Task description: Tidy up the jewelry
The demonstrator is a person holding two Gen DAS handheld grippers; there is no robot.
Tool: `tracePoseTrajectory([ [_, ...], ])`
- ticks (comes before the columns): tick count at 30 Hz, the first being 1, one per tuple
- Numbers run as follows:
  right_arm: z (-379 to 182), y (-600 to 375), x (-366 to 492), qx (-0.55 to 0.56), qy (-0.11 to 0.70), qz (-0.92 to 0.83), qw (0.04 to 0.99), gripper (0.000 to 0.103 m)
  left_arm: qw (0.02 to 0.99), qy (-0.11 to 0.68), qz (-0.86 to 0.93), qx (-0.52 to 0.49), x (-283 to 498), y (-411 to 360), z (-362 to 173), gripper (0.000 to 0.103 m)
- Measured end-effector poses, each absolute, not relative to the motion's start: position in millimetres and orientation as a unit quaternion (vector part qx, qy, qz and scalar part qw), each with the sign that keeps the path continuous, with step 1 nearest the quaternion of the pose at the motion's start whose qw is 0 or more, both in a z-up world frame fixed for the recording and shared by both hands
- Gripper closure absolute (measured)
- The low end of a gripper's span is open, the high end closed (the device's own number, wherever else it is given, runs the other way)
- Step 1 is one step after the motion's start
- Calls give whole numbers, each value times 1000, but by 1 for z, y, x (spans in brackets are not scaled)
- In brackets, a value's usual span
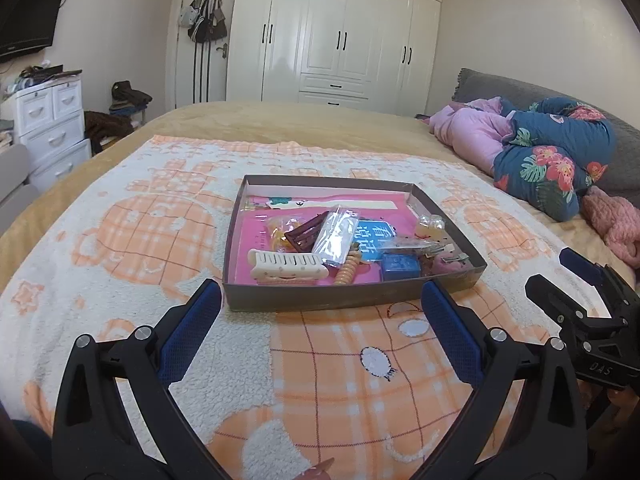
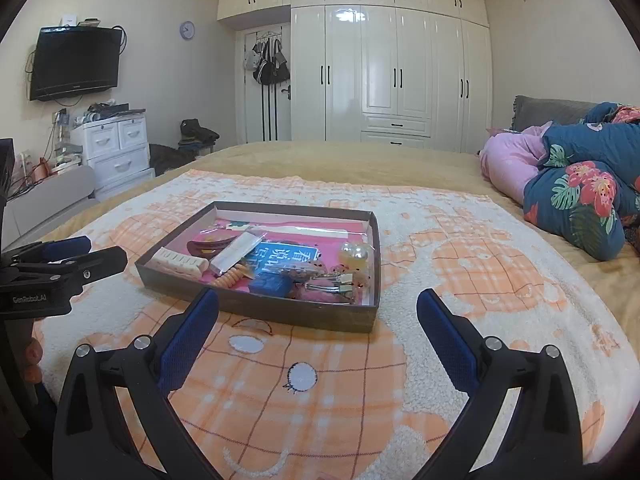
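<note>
Your left gripper (image 1: 320, 312) and right gripper (image 2: 318, 320) both gape empty; the tray (image 1: 344, 298) lies just ahead, its near edge closest to your left.

Both fisheye views show an evenly lit, fairly bright bedroom under soft, diffuse light. White glare patches shine on the glossy wardrobe doors (image 1: 340, 40). Shadows on the blanket (image 2: 360, 380) are faint. Straight lines bow strongly toward the edges, and dark vignetting fills the corners. Focus is sharp, with slight softness throughout.
</note>
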State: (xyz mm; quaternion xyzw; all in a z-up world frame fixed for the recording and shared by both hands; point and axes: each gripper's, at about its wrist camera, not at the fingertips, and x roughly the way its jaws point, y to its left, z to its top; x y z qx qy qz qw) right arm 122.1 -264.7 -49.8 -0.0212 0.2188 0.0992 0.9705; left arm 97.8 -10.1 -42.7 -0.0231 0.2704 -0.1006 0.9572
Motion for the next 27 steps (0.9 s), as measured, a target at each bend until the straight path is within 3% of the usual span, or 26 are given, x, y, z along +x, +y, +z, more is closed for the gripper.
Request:
tracePoseTrajectory([
  [13, -52, -269, 104, -5, 192, 83, 978, 6, 964, 248, -91, -38, 87, 1, -36, 11],
  [27, -44, -273, 85, -19, 100, 60, 993, 6, 978, 189, -89, -19, 76, -7, -32, 11],
])
